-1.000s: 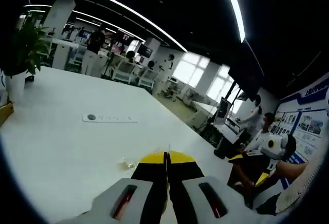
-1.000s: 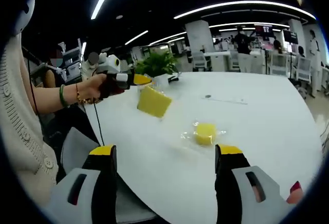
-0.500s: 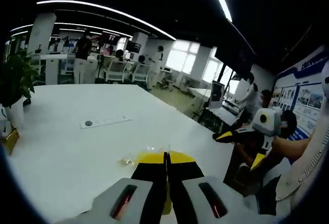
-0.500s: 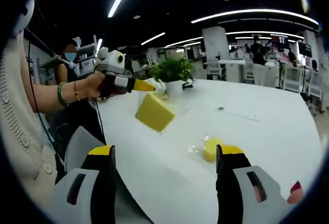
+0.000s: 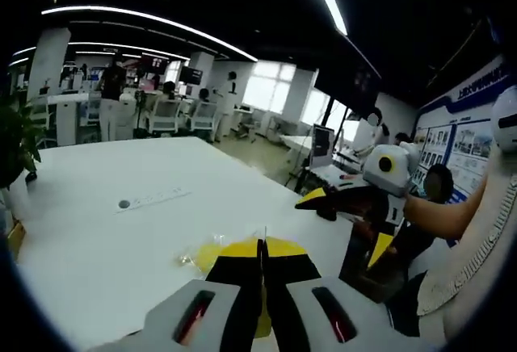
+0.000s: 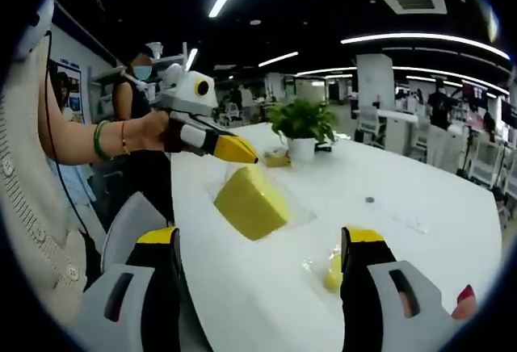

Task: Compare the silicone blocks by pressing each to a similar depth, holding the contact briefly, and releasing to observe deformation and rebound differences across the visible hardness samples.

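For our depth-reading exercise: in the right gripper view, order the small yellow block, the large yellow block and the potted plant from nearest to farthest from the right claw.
1. Small yellow block, beside the right claw's right jaw.
2. Large yellow block, held up by the left claw.
3. Potted plant, far along the table.

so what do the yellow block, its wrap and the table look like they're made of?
Yellow block: matte, opaque, probably silicone or foam; no shine on its faces. Wrap: thin clear film, likely plastic; see-through with faint glare at the edges. Table: smooth white top, maybe laminate, with soft reflections. The left gripper holds the wrapped block above it.
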Demonstrator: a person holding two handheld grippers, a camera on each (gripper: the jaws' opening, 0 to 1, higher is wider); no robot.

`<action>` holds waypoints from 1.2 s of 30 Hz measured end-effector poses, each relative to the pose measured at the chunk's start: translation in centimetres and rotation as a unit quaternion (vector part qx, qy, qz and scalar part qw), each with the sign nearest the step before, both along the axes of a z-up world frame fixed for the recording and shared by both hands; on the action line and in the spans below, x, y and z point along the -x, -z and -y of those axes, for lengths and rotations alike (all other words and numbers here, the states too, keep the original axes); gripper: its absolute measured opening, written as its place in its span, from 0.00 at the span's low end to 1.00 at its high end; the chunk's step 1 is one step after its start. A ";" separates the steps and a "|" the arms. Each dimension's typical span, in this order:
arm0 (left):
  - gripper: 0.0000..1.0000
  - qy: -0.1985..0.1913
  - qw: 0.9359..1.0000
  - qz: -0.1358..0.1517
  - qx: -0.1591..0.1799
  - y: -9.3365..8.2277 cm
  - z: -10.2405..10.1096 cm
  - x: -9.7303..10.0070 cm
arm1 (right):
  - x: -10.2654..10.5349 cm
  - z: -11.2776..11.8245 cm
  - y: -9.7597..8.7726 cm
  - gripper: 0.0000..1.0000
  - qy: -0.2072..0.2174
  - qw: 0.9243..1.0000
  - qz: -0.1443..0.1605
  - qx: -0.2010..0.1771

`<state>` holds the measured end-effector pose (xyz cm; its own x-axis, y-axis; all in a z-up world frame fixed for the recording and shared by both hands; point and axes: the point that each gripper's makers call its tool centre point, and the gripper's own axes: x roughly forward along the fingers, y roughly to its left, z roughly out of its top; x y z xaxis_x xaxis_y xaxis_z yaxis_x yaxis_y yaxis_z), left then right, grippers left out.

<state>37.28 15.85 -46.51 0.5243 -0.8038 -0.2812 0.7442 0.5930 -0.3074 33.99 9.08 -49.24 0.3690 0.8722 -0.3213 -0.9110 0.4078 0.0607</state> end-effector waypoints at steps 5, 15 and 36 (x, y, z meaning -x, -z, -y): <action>0.00 0.011 1.000 0.006 -0.002 -0.6 0.2 0.1 | -0.7 -1.0 -0.2 0.76 -0.020 1.000 0.006 0.007; 0.00 0.050 0.999 0.011 -0.007 -1.4 1.2 0.4 | -2.1 -2.7 0.0 0.75 -0.049 0.999 0.012 0.018; 0.00 0.131 0.991 0.017 -0.029 -1.4 3.6 1.8 | -2.5 -6.6 2.1 0.71 -0.124 0.991 -0.012 0.043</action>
